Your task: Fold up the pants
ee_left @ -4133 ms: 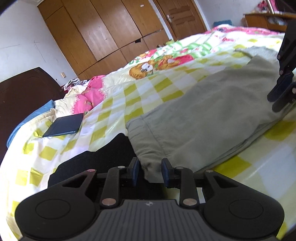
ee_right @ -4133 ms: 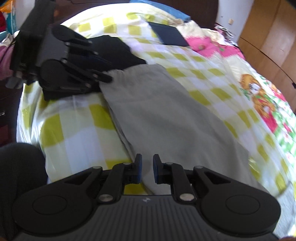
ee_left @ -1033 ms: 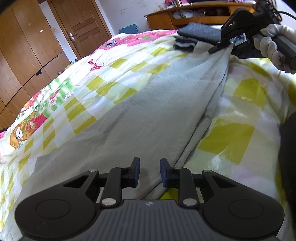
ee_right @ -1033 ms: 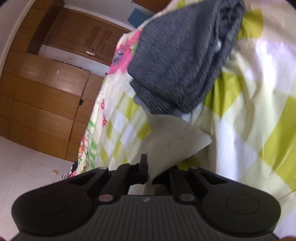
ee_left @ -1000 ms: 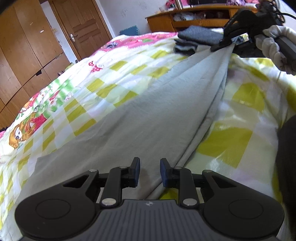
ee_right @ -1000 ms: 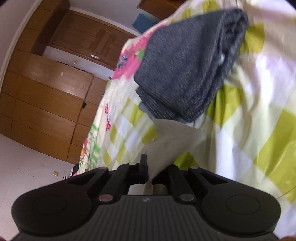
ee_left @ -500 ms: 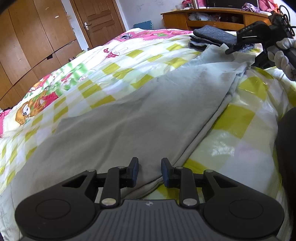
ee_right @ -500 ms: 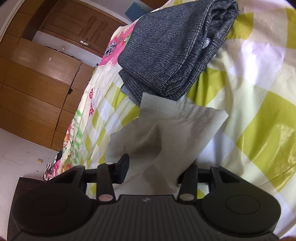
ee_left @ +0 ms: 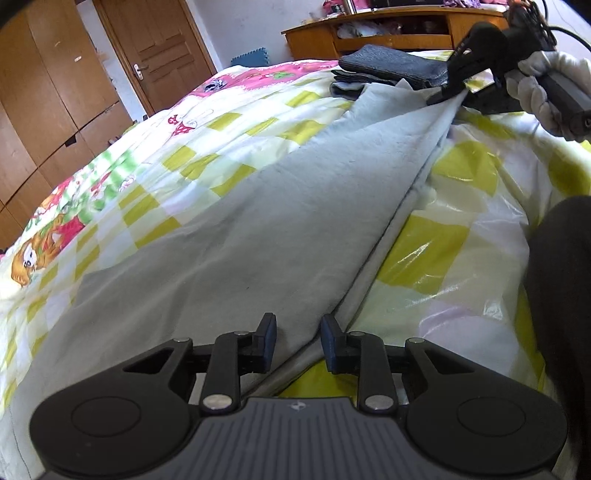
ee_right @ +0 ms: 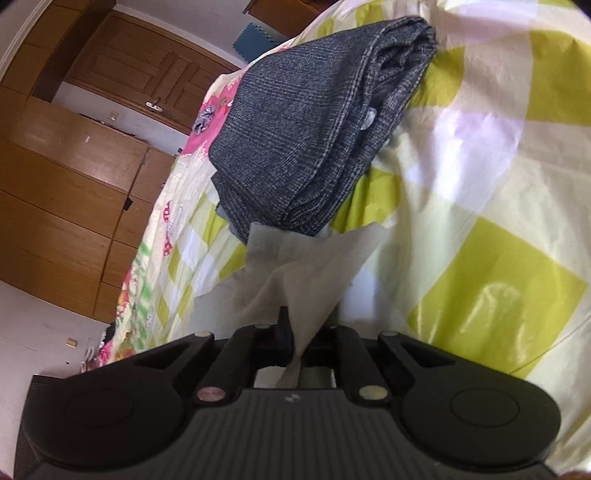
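- Left wrist view: the grey pants [ee_left: 236, 236] lie stretched along the bed [ee_left: 454, 236], on a bedspread of yellow-green and white checks with cartoon prints.
- The left tongs [ee_left: 294, 341] hover low over the near end of the pants, their two blue-padded fingers [ee_left: 268, 341] apart with the folded edge of the cloth running between them; nothing is clamped.
- At the far end, the right tongs [ee_left: 448, 94], held by a hand in a white glove [ee_left: 543, 88], pinch a corner of the pants and pull it up off the bed, so the cloth runs taut in a long ridge from there toward the camera.
- Folded dark grey clothes [ee_left: 391, 68] sit just beyond that raised corner, near a wooden cabinet [ee_left: 388, 31] and a wooden door [ee_left: 155, 51].
- Right wrist view: the right tongs [ee_right: 297, 343] are closed tight on a bunched point of the pale pants [ee_right: 295, 269], which fan out ahead to the hem.
- The hem touches the folded dark grey clothes [ee_right: 314, 122] lying on the checked bedspread [ee_right: 480, 221].
- A wooden wardrobe [ee_right: 66, 184] stands at the left.
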